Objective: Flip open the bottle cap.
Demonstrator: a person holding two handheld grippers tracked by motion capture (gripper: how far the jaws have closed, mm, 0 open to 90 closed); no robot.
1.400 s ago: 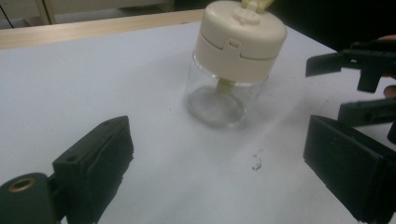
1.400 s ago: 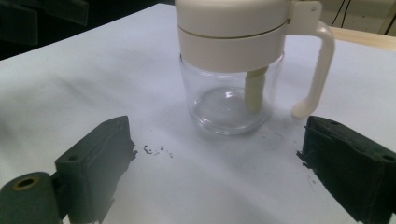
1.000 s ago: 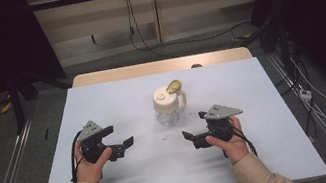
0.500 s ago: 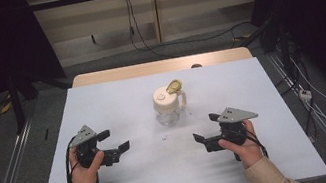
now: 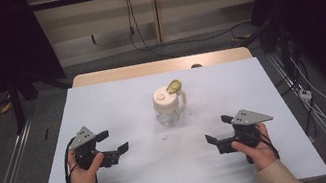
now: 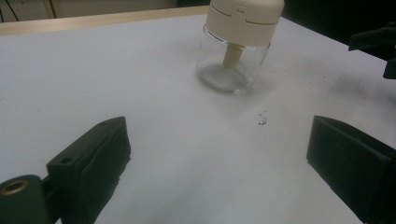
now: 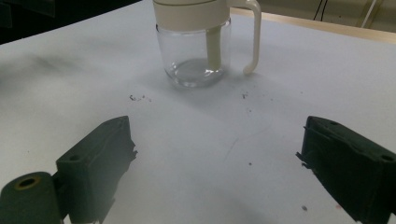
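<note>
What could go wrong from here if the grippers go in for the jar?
The jar is clear glass, so jaws closing on its smooth wall might slip. Its lid flap stands open; a bump could snap it. Both the left gripper and right gripper are open and apart from it, aimed inward, so they could collide.
</note>
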